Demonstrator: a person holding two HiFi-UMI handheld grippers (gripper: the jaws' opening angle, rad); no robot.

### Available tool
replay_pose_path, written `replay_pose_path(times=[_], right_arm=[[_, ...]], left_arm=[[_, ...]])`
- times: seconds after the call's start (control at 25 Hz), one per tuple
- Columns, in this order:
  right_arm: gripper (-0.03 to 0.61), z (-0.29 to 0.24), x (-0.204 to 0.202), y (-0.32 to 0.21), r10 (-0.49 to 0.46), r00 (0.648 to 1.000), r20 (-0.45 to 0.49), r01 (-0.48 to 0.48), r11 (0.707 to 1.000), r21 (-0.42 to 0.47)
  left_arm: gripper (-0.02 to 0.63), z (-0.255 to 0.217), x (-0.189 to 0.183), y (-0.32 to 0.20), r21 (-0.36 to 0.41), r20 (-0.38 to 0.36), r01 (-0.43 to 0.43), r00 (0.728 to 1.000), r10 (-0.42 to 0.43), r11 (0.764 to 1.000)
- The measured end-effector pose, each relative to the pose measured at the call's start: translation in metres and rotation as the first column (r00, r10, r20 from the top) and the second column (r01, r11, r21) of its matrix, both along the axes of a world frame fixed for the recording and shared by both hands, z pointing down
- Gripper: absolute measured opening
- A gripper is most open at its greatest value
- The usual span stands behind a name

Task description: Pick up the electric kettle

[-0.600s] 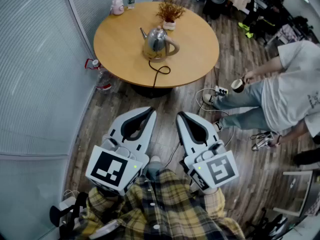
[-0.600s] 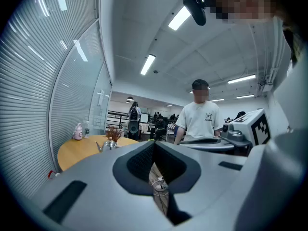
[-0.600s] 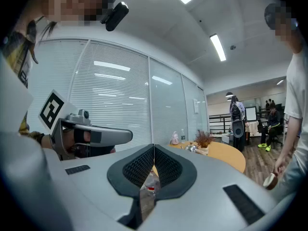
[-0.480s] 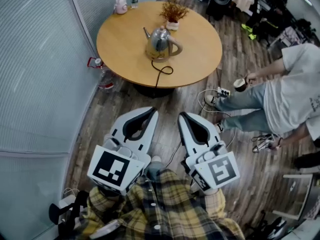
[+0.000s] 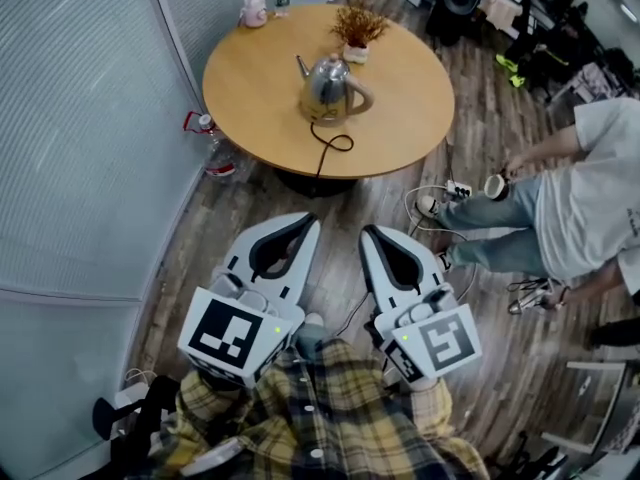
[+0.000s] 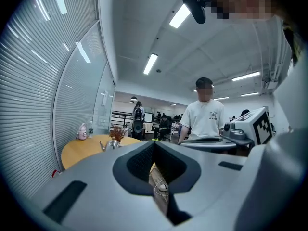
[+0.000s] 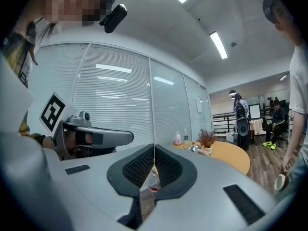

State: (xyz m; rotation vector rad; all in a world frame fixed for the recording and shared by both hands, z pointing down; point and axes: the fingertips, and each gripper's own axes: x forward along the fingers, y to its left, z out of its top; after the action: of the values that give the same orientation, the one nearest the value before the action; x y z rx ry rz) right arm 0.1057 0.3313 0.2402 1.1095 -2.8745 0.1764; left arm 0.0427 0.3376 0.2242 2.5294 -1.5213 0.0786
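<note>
I held my left gripper point(image 5: 303, 220) and right gripper point(image 5: 368, 232) closed and empty, the electric kettle point(image 5: 328, 86) untouched on the table point(image 5: 250, 78) well ahead

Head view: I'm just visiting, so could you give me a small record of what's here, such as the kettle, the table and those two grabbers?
kettle: silver, upright on the round wooden table
cord: trails from the kettle toward the table's near edge
also on table: pot of dried flowers; pink item at the far rim
left gripper: jaws together, empty, short of the table
right gripper: jaws together, empty, short of the table
bystander: at the right, cup in hand
task: kettle not yet touched
</note>
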Motion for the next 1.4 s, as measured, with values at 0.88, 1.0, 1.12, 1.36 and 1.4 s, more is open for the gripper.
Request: replay_pose_path(times=[0.88,1.0,1.12,1.36,1.4], right_arm=[[0.032,0.011,-0.005,-0.045,-0.041,0.999,-0.010,0.041,0.999,-0.015],[0.032,0.014,-0.017,-0.065,-0.037,0.999,-0.020,0.037,0.999,-0.017],[0.032,0.014,-0.030,-0.089,-0.027,0.999,-0.020,0.027,0.999,-0.021],[0.032,0.010,-0.058,-0.149,0.018,1.000,-0.020,-0.019,1.000,-0.020],[0.032,0.009,-0.064,-0.159,0.026,0.999,-0.021,-0.026,0.999,-0.020]], left_arm=[[0.002,0.005,-0.003,-0.045,0.010,0.000,0.033,0.999,-0.033,0.999],[0.003,0.008,-0.014,-0.068,0.011,-0.003,0.020,1.000,-0.020,1.000],[0.002,0.008,-0.025,-0.093,0.010,-0.006,0.007,1.000,-0.007,1.000],[0.003,0.005,-0.056,-0.153,0.008,-0.011,-0.027,1.000,0.027,1.000],[0.002,0.005,-0.063,-0.163,0.007,-0.011,-0.032,0.999,0.032,0.999]])
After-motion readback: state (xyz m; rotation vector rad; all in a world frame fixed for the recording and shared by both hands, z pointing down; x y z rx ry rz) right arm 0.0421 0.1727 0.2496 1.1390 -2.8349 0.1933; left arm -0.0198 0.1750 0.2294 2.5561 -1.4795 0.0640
